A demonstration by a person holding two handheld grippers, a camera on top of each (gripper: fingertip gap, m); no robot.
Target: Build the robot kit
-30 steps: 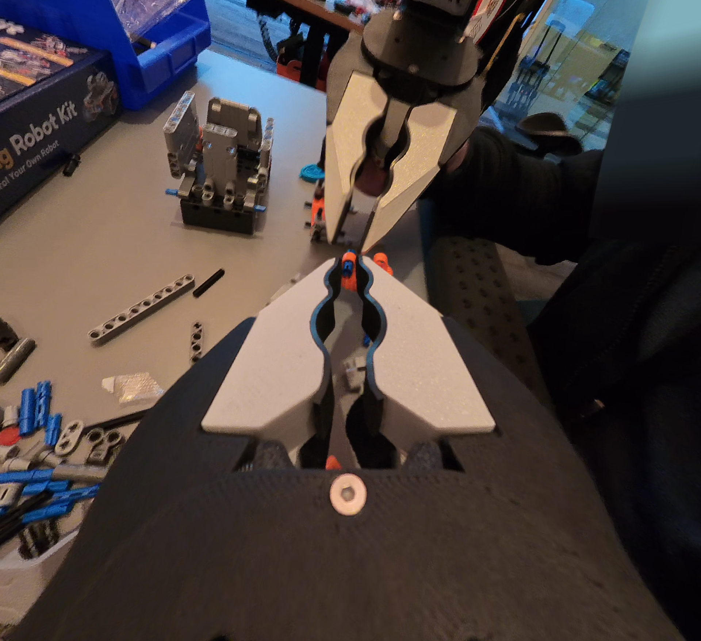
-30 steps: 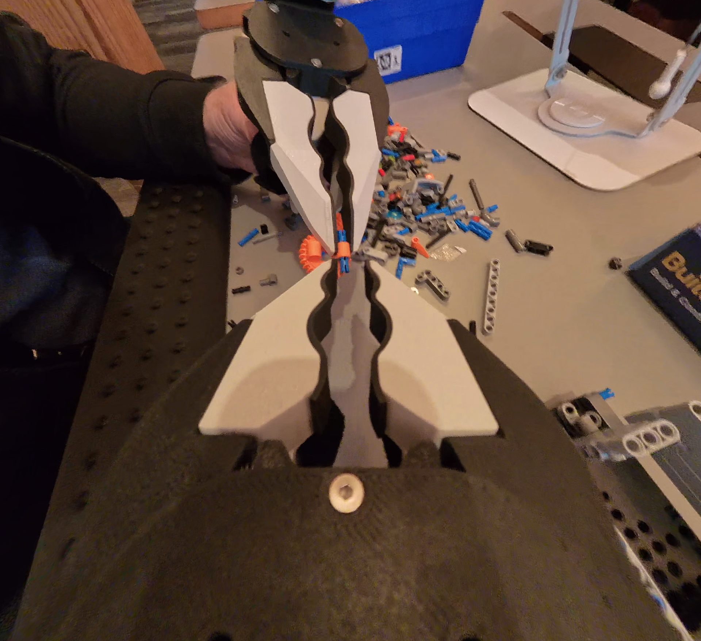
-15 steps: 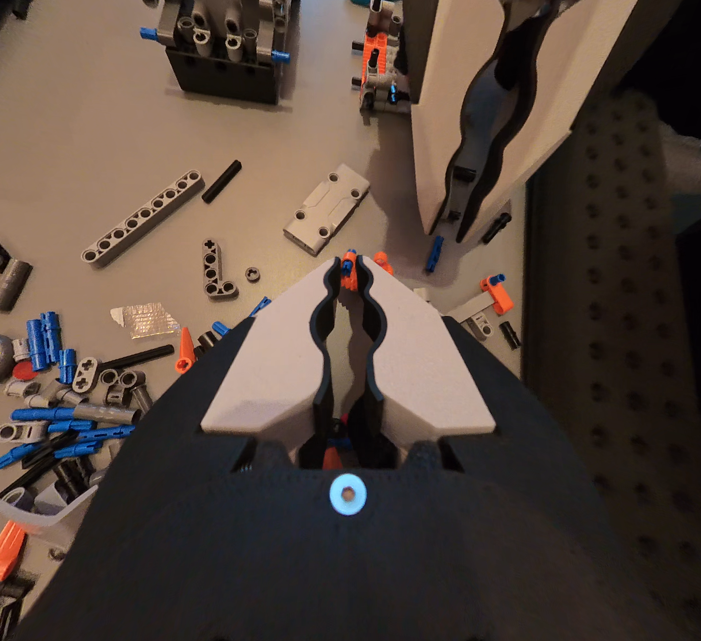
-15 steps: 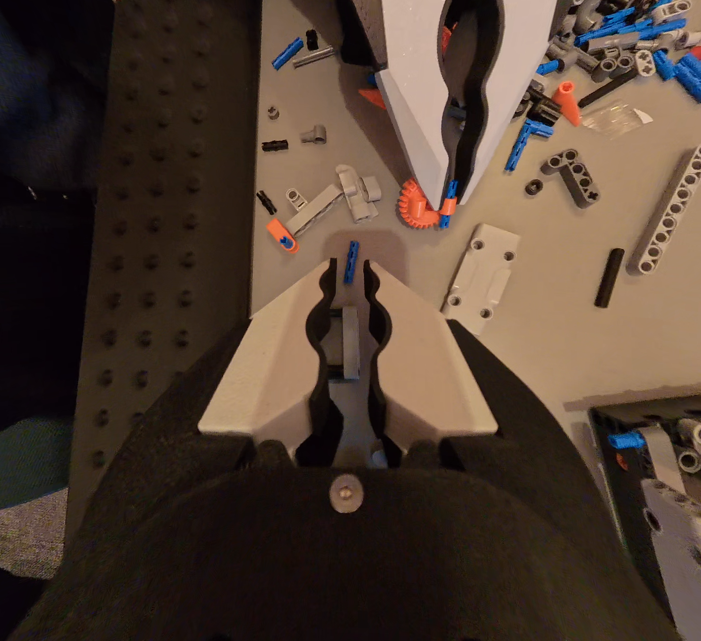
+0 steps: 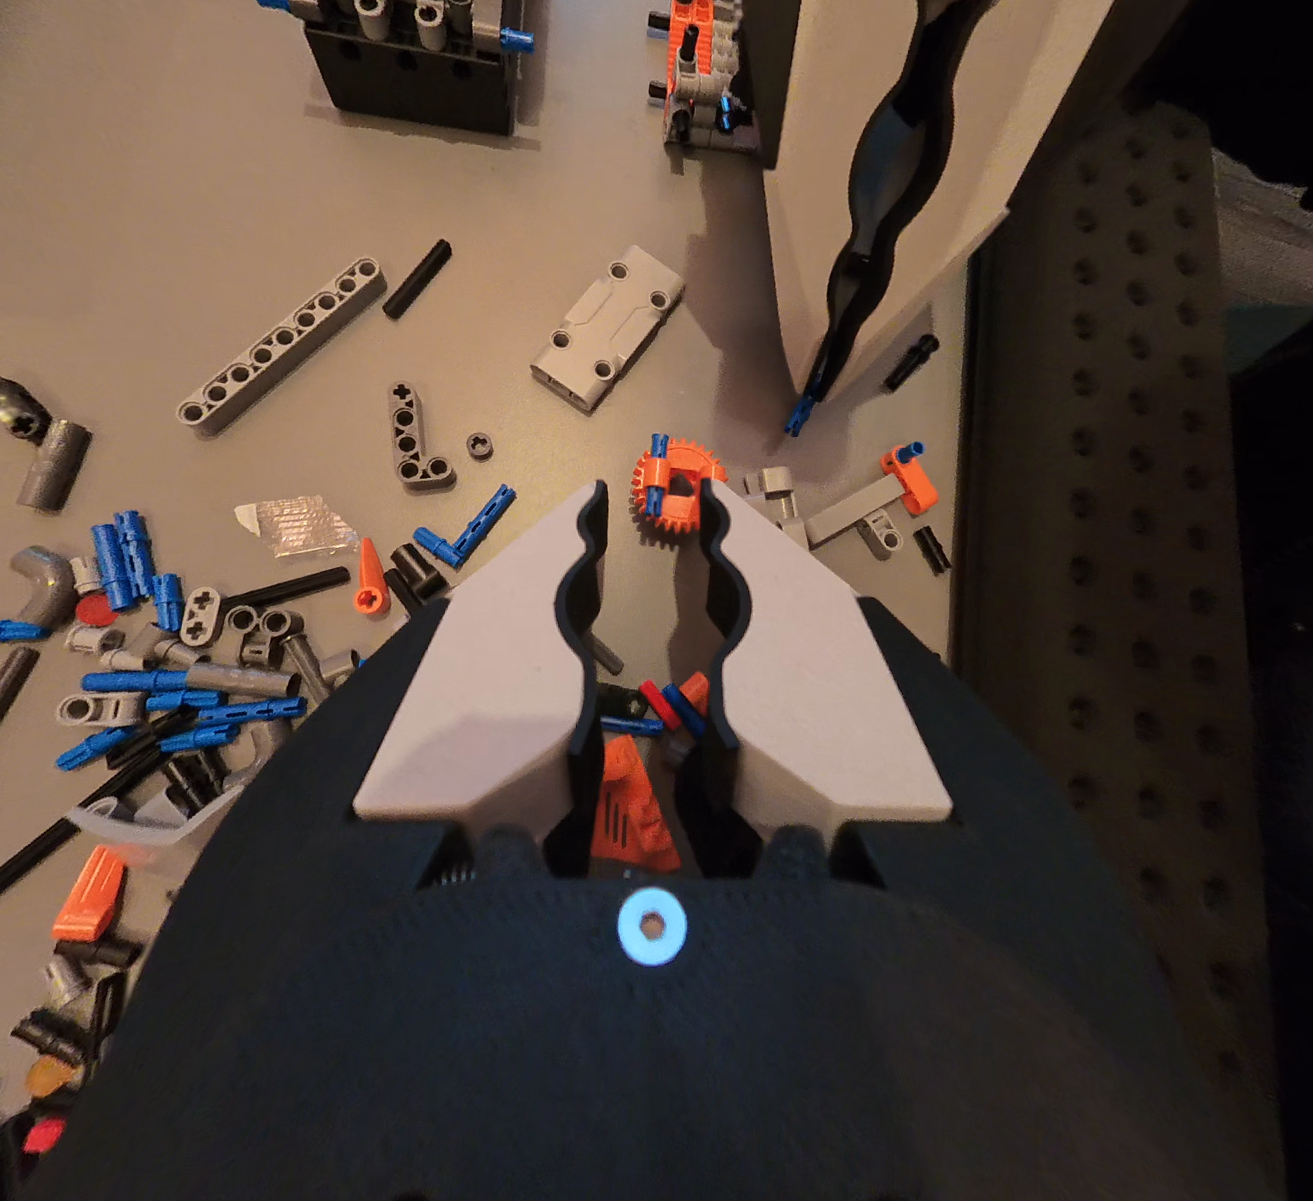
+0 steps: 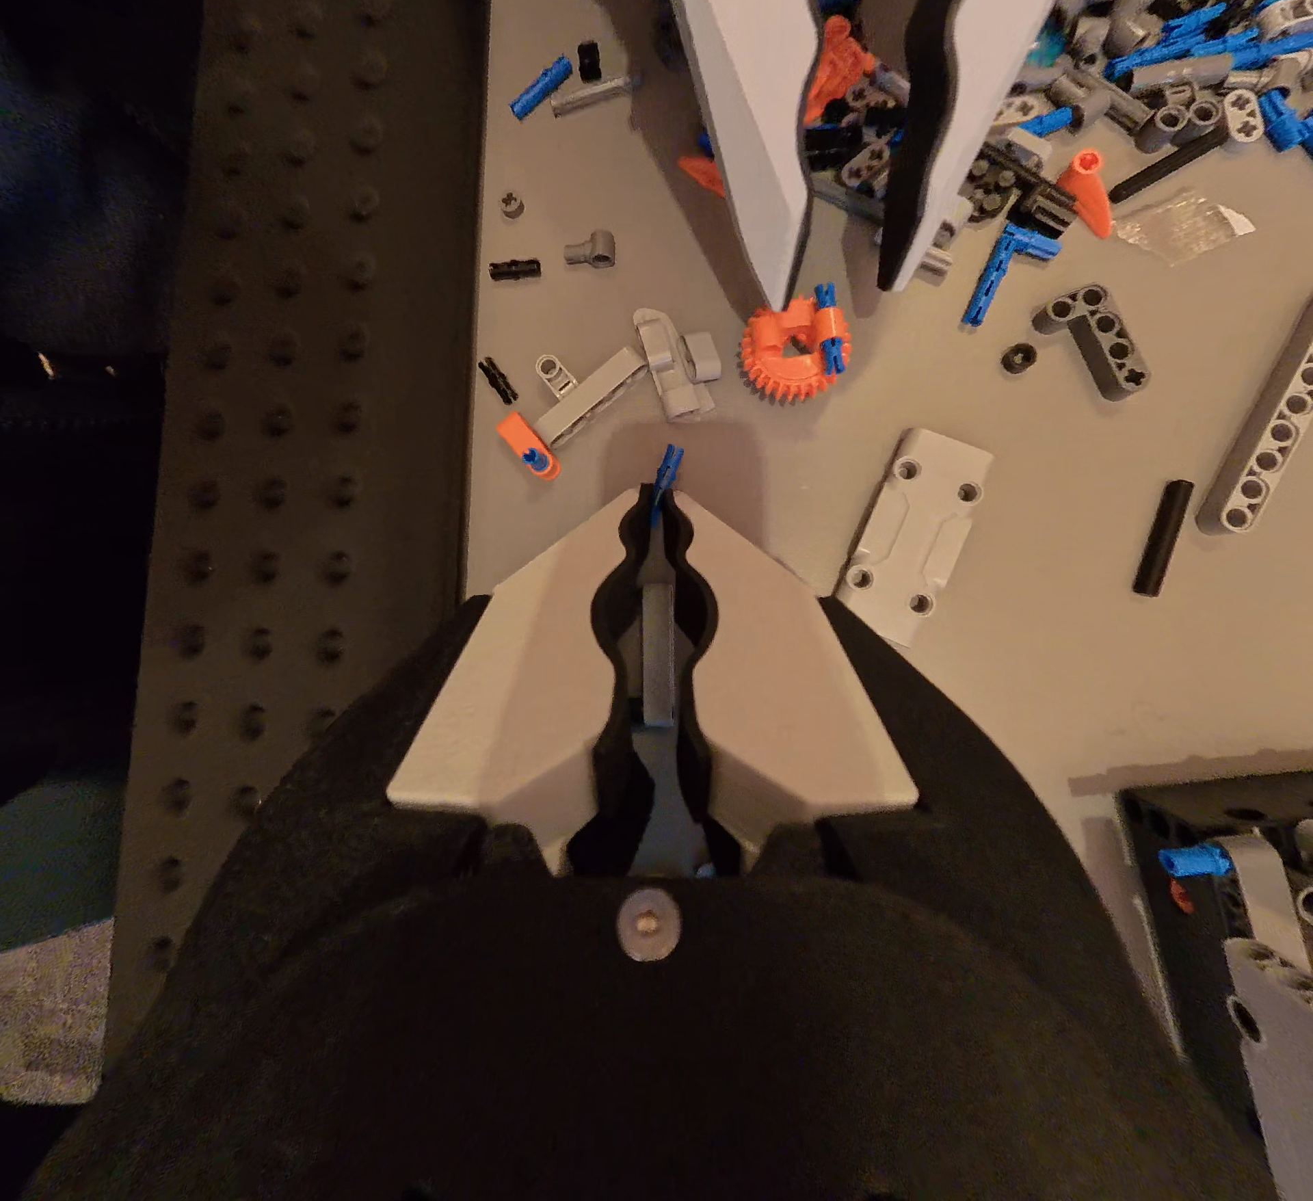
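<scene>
My left gripper point(image 5: 654, 492) is open and low over the grey table point(image 5: 177, 186). An orange gear point(image 5: 678, 485) with a blue pin through its clip lies on the table right at its fingertips, against the inner side of one finger. The gear also shows in the right wrist view point(image 6: 792, 350), just under the open left gripper point(image 6: 835, 289). My right gripper point(image 6: 661, 495) is shut on a small blue pin point(image 6: 666, 470) that sticks out past its tips, close above the table. The left wrist view shows the right gripper point(image 5: 806, 392) with the blue pin point(image 5: 801, 412) at its tips.
A grey flat panel point(image 5: 607, 332), a long grey beam point(image 5: 281, 339) and an L-shaped piece point(image 5: 415, 438) lie ahead. A grey and black assembly point(image 5: 412, 30) stands farther off. A pile of blue, grey and black parts point(image 5: 142, 669) lies left. A black studded mat point(image 5: 1108, 527) borders the right. About 7 centimeters separates my left fingertips from my right.
My left gripper opened and let go of the orange gear, which now lies on the table. My right gripper shut on the blue pin that lay before its open tips.
</scene>
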